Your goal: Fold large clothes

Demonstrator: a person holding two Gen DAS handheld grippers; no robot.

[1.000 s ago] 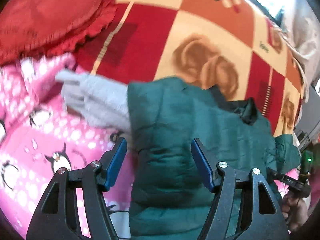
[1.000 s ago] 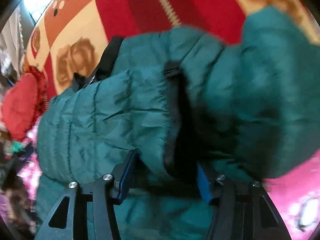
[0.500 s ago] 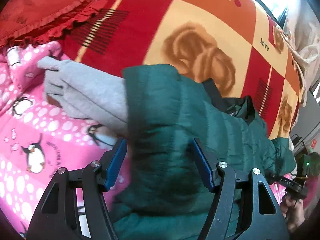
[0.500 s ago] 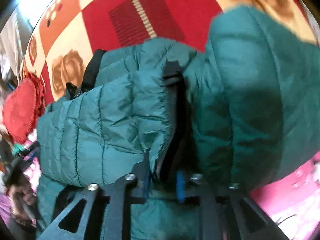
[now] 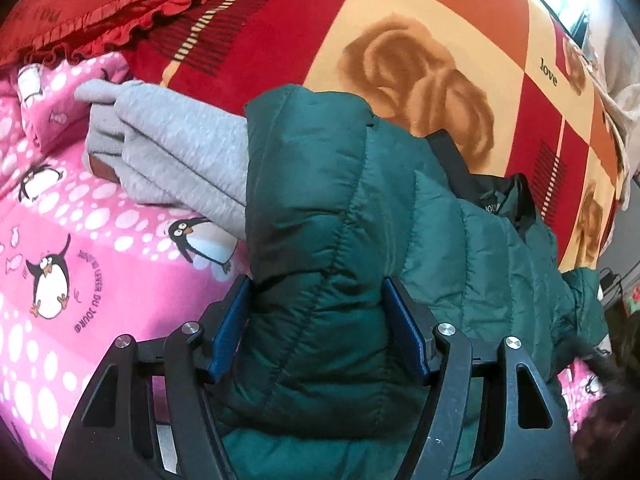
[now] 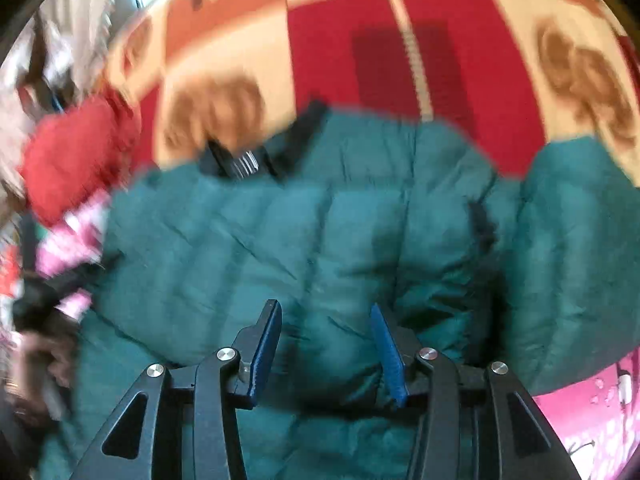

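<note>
A dark green puffer jacket (image 5: 360, 240) lies on the bed, and it also fills the right wrist view (image 6: 320, 248), which is blurred. My left gripper (image 5: 316, 320) is open, its blue pads on either side of a puffy fold of the jacket's left side. My right gripper (image 6: 326, 344) is open over the jacket's quilted middle, holding nothing. The jacket's black collar lining (image 5: 500, 200) shows at the far end.
A grey garment (image 5: 172, 152) lies left of the jacket on a pink penguin blanket (image 5: 80, 272). A red frilled cushion (image 5: 100, 4) sits at the far left. A red, orange and cream bedspread (image 5: 400, 20) lies beyond.
My right gripper, shut on the jacket's edge half a second ago, has opened and swung over the jacket's middle. The left gripper has moved closer over the jacket fold.
</note>
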